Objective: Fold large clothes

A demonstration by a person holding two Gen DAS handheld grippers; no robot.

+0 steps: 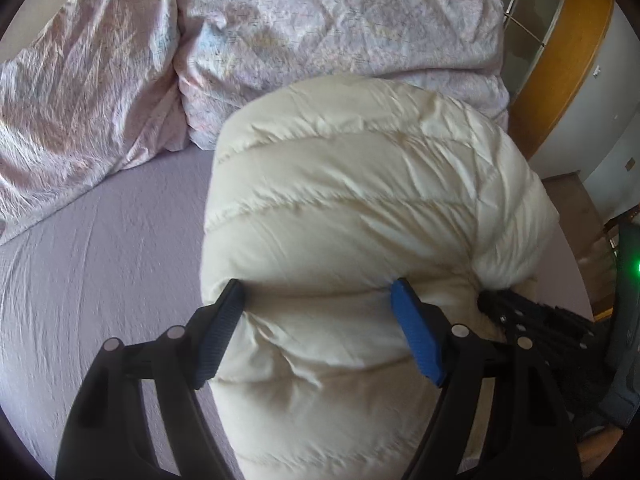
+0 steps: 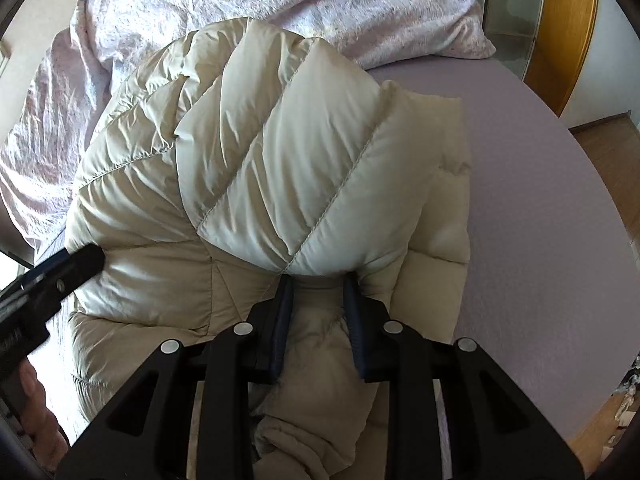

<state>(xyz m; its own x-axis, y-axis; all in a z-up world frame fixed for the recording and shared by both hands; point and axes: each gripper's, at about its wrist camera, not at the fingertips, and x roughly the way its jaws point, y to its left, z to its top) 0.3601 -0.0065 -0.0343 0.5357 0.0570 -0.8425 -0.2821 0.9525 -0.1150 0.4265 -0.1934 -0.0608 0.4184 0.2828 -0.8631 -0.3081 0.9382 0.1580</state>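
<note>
A puffy cream down jacket (image 1: 360, 184) lies bunched on the lilac bed sheet (image 1: 100, 240). In the left wrist view my left gripper (image 1: 316, 288) is clamped wide around a thick quilted roll of it, both pads dug into the fabric. My right gripper (image 1: 500, 312) shows at the right, its tips buried in the jacket's edge. In the right wrist view the jacket (image 2: 248, 152) folds over itself. There my right gripper (image 2: 319, 280) pinches a bunched fold, with creases fanning out from the pads. My left gripper (image 2: 80, 264) grips the jacket's left side.
A crumpled pale pink duvet (image 1: 72, 92) and a pillow (image 1: 340, 28) fill the back of the bed. A wooden door frame (image 1: 560, 60) and wood floor (image 2: 608, 152) lie to the right past the bed edge. A person's hand (image 2: 32, 400) shows at lower left.
</note>
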